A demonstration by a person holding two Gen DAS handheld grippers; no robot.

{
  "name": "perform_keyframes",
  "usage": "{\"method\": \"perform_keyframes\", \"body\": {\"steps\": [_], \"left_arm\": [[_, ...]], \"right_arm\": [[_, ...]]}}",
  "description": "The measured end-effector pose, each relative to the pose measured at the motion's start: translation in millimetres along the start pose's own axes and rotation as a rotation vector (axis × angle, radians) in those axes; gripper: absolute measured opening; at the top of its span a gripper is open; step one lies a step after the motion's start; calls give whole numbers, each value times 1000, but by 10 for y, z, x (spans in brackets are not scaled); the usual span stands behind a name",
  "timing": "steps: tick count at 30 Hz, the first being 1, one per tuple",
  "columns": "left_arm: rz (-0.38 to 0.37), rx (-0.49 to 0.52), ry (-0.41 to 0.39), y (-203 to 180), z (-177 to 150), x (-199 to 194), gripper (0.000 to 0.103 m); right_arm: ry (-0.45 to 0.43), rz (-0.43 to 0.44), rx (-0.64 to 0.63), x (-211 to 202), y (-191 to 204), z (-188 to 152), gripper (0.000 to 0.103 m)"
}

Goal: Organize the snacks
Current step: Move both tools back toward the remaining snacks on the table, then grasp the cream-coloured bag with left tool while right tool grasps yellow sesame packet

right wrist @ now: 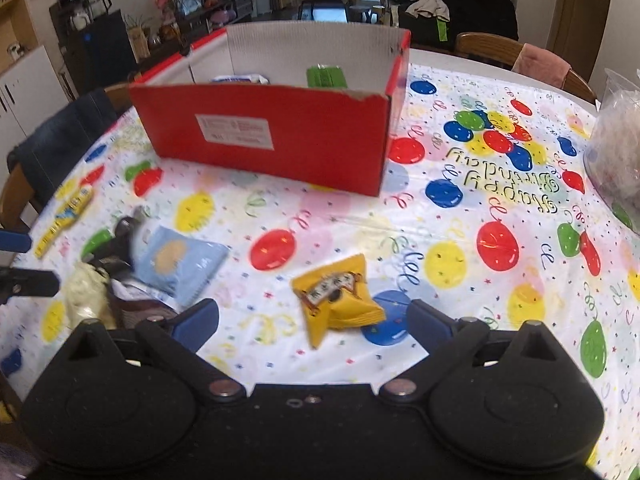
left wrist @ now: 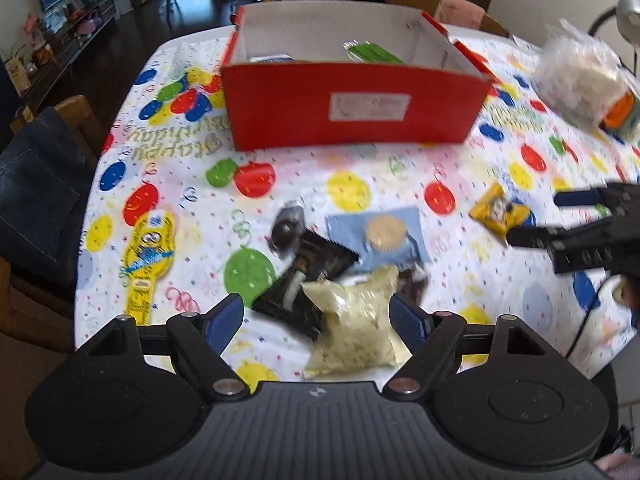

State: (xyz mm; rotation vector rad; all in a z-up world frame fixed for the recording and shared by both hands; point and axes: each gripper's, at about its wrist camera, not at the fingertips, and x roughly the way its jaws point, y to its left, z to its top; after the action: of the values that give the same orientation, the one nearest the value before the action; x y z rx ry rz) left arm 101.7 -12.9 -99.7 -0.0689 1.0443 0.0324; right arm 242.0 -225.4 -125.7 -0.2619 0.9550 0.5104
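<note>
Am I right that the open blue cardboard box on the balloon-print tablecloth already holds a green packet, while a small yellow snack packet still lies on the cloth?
Not quite: the open cardboard box is red, not blue, as the right wrist view shows. The rest holds: a green packet sits inside it, and the small yellow snack packet lies on the balloon-print tablecloth.

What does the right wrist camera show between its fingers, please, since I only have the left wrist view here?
Observer: The right gripper is open over a small yellow snack packet, with nothing gripped.
Operator: Thank you. Can that camera see into the red box?
Observer: Yes, over the near wall of the red box a green packet leans upright.
Operator: Anything else inside?
Observer: A white and blue packet lies left of the green one.
Operator: What does the box label look like there?
Observer: The white label shows lines of print, too blurred to read.
</note>
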Motion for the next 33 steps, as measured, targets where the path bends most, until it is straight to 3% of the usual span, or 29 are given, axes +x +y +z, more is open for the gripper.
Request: {"method": "perform_keyframes", "body": {"steps": [3,9,13,23,29,33], "left_arm": [[-2,31,6,-93,-87,47,80],[-19,28,27,-147,-127,144,79],[-15,46,46,-201,-118,219,66],[11,73,70,-261,-140,344,52],[1,73,73,-277,-124,356,37],[1,61,77,-248,-119,351,33]], "right_arm": [[9,-30,-28,89,-39,-7,95],[29,-2,-54,203,-82,41,90],[41,8,-72,285,-98,91,84],[70,24,-145,420,-22,88,66],[75,23,-125,432,-42,91,50],[74,19,-98,411,-56,92,46]]}}
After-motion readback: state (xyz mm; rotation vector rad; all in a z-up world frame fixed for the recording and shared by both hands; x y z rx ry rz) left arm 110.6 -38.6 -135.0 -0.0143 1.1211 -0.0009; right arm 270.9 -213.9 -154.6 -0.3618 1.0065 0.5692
